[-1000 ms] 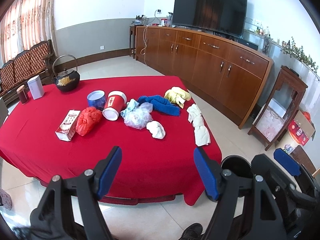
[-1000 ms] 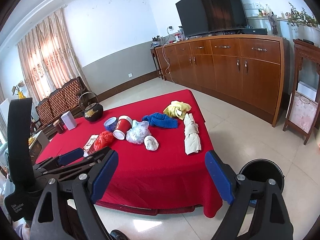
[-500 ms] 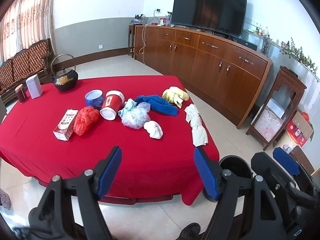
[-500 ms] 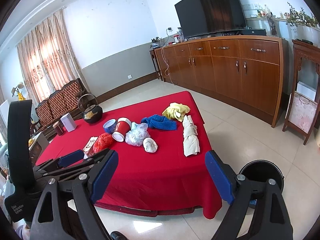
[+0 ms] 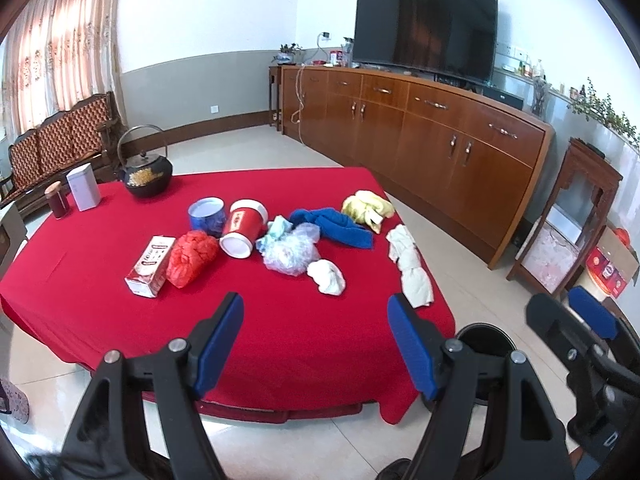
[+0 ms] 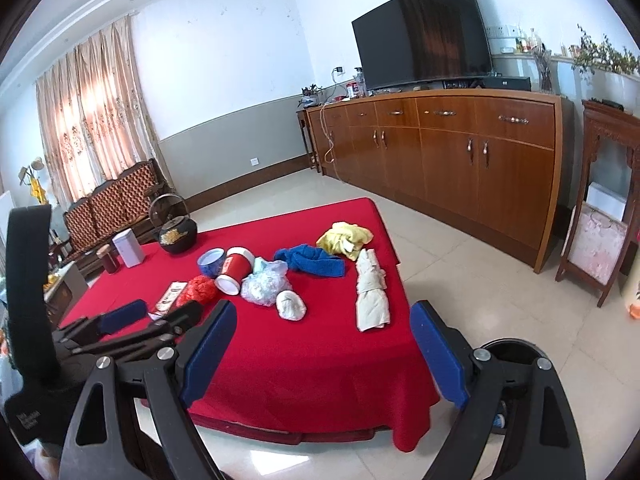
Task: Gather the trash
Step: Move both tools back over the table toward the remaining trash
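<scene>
Left wrist view had my left gripper [image 5: 316,340] spread wide and empty, right gripper [image 6: 324,356] same, both hanging off the red table's [image 5: 280,340] near edge. Trash sat mid-table: crumpled white wad [image 5: 328,277], clear bag [image 5: 290,250], red bag [image 5: 191,251]. Black bin [image 6: 508,354] waited on the floor at the corner, probably for easy drops.

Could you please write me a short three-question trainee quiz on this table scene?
1. True or false: the left tongs hold the crumpled red plastic bag.
2. What lies between the yellow cloth and the red paper cup lying on its side: A blue towel, B black kettle, C white tin?
3. Where is the round black bin?

Key: 1 false, both tongs are open and empty. 2 A. 3 On the floor by the table's near corner.
</scene>
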The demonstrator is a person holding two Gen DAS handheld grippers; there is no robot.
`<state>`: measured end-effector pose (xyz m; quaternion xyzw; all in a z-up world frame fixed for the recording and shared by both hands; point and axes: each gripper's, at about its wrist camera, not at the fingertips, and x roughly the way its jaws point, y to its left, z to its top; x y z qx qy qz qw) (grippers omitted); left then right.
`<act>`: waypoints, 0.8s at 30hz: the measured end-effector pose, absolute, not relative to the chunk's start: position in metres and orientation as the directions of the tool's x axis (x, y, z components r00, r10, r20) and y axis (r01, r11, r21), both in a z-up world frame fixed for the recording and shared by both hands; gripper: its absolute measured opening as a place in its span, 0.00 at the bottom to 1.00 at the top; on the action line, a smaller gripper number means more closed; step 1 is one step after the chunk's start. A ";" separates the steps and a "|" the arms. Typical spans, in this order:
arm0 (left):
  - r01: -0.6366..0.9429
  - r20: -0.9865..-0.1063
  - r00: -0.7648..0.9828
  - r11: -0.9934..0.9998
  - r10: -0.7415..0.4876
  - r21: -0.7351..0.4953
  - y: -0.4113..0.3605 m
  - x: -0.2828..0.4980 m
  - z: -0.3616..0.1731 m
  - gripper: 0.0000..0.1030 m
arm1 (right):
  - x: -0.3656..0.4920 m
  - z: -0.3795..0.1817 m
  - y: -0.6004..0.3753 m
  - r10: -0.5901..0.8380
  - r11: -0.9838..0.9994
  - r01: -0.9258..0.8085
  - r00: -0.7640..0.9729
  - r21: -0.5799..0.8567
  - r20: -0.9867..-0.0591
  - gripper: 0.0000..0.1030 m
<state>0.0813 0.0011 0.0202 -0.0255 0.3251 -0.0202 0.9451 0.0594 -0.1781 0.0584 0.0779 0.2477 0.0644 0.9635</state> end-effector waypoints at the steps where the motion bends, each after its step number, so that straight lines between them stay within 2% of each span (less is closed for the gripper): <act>1: 0.015 -0.613 0.789 0.998 -0.047 -0.058 0.003 0.083 0.019 0.74 | 0.060 0.057 -0.179 0.149 0.983 -0.077 0.871 0.169 -0.468 0.87; 7: -0.024 -0.621 0.784 0.999 -0.010 -0.047 0.016 0.093 0.013 0.74 | 0.072 0.046 -0.185 0.121 0.987 -0.050 0.861 0.155 -0.493 0.88; 24: -0.093 -0.656 0.753 0.995 0.053 -0.026 0.055 0.128 -0.010 0.74 | 0.116 0.024 -0.160 0.153 0.986 -0.092 0.823 0.138 -0.547 0.88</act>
